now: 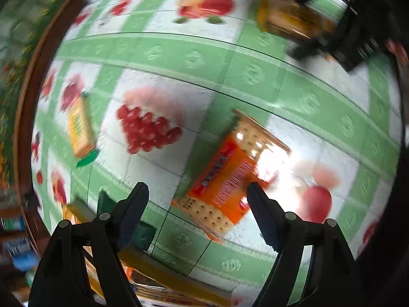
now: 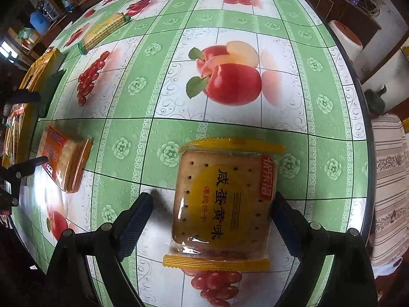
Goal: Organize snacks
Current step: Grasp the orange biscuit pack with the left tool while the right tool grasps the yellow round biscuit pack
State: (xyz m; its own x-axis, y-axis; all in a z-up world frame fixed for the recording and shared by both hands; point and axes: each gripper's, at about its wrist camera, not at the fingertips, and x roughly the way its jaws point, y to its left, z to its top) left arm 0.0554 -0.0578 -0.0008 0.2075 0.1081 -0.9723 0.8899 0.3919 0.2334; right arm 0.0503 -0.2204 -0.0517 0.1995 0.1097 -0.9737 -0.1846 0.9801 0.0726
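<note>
Yellow cracker pack [image 2: 222,202] near table edge [image 2: 368,153]

The yellow cracker packet [image 2: 221,204] reads 咸蛋黄味 in large black characters; print on the orange cracker packet [image 2: 65,157] is unreadable.

Looking like a home dining room: round table [image 2: 340,58] wearing a green fruit-print cover, wooden shelves [image 2: 51,5] crowding the walls, striped cushion [image 2: 388,179] sitting alongside.
</note>
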